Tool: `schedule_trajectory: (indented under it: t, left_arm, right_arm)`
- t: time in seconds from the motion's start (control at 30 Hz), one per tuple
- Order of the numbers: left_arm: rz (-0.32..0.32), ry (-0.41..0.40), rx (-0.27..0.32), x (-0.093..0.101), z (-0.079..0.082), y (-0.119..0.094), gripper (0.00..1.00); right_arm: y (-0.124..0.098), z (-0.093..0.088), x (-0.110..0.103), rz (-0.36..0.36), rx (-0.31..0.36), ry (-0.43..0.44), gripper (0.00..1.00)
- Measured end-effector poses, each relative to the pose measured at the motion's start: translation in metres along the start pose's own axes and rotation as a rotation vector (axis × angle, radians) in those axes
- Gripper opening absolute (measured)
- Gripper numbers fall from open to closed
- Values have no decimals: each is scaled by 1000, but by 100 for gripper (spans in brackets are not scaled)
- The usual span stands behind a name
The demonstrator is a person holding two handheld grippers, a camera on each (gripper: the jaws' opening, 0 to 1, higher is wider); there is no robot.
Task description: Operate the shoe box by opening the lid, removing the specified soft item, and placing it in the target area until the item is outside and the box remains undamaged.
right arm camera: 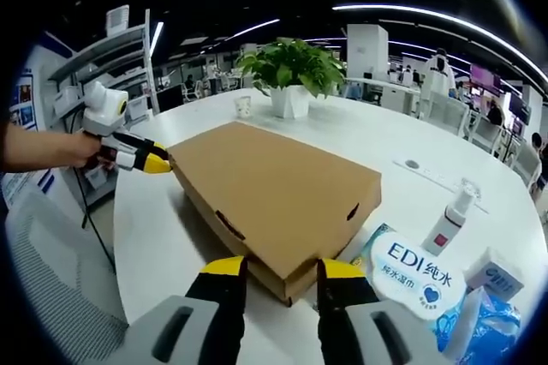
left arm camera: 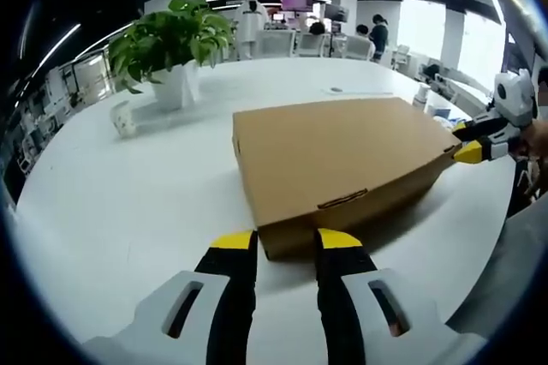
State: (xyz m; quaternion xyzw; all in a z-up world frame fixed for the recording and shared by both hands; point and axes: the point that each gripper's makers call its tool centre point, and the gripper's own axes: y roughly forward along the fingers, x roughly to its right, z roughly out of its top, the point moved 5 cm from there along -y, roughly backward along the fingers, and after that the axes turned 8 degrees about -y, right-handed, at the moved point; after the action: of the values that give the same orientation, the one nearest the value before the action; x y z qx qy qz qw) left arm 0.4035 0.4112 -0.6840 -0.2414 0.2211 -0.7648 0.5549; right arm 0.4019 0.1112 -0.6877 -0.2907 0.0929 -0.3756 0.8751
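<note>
A flat brown cardboard shoe box (left arm camera: pixel 342 155) lies on the white round table (left arm camera: pixel 128 211) with its lid closed. In the left gripper view my left gripper (left arm camera: pixel 287 243) is open, its yellow-tipped jaws standing either side of the box's near corner. My right gripper (left arm camera: pixel 469 144) reaches in from the right at the box's far corner. In the right gripper view the box (right arm camera: pixel 274 189) lies ahead of my open right gripper (right arm camera: pixel 282 269), whose jaws straddle the closest corner. My left gripper (right arm camera: pixel 157 162), held by a hand, touches the opposite corner at the left.
A potted plant (left arm camera: pixel 175 48) and a small cup (left arm camera: pixel 123 116) stand beyond the box. A wet-wipes pack (right arm camera: pixel 419 275), a spray bottle (right arm camera: pixel 449 215) and a blue packet (right arm camera: pixel 488 322) lie to the right of the box. The table edge (right arm camera: pixel 120 236) is near a grey chair.
</note>
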Motion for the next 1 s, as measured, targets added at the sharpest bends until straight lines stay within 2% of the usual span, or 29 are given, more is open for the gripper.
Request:
schedule_trajectory:
  t: [0.5,1.0]
  left_arm:
    - [8,-12,-4,-4,4,10,25]
    - [-2,-8,-15,-13,19,28,25]
  right_arm:
    - [8,3,4,-14,-9,-2,29]
    - [19,11,15,-26,-14,9,29]
